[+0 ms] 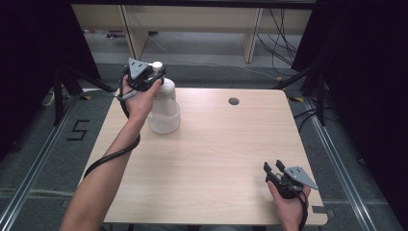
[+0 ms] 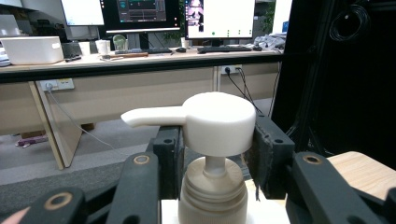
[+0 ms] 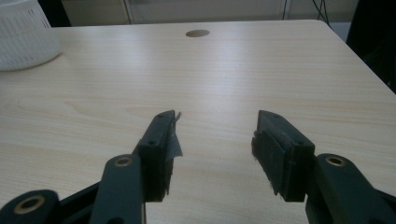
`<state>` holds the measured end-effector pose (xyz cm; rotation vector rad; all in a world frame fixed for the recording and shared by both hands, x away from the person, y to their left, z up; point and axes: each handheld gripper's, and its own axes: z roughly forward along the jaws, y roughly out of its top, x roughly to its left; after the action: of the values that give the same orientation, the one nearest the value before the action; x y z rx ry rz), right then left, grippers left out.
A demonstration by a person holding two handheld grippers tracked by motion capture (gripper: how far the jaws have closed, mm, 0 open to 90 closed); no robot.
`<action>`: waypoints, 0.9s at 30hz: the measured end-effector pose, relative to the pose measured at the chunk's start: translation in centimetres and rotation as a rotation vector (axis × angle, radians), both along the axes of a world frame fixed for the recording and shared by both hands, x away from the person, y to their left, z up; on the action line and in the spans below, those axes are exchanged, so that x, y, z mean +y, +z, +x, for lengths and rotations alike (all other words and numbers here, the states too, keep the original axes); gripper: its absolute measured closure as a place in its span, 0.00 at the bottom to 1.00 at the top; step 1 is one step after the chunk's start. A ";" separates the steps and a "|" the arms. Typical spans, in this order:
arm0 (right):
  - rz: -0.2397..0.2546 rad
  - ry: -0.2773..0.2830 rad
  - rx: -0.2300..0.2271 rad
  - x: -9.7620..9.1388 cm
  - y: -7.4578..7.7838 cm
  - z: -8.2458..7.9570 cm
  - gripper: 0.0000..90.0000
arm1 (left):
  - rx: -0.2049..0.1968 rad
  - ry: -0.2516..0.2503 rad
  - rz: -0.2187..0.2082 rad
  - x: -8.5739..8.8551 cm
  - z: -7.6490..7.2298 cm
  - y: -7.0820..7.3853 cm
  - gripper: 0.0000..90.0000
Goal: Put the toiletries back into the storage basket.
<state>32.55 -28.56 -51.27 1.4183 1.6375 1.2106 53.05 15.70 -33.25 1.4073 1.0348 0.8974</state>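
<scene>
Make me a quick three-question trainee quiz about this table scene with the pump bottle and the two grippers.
1. True or false: the right gripper has something between its jaws.
2. Which part of the white plastic pump bottle do the left gripper's jaws flank? A) base B) pump head C) label
3. Where on the light wooden table does the bottle stand?

Key:
1. False; its jaws stand open over bare wood.
2. B; the pads sit against the sides of the white pump head.
3. Near the far left corner, seen from the high view.
</scene>
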 end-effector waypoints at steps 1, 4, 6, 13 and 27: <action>0.000 0.000 0.000 0.0 0.0 0.0 0.55 | 0.000 0.001 0.000 0.0 0.0 0.0 0.66; 0.000 0.000 0.000 0.0 0.0 0.0 0.55 | 0.003 0.001 0.001 0.0 0.0 -0.2 0.65; 0.000 0.001 0.000 0.0 0.0 0.0 0.55 | 0.007 0.001 0.001 0.0 0.0 -0.3 0.65; -0.019 0.010 -0.006 -0.1 0.0 0.0 0.55 | 0.021 0.004 0.008 -0.1 0.1 -0.9 0.66; -0.010 0.009 0.000 0.0 0.0 0.0 0.55 | 0.040 0.004 0.015 -0.2 0.2 -1.9 0.66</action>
<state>32.52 -28.60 -51.28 1.4058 1.6493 1.2061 53.27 15.46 -35.17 1.4411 1.0631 0.8853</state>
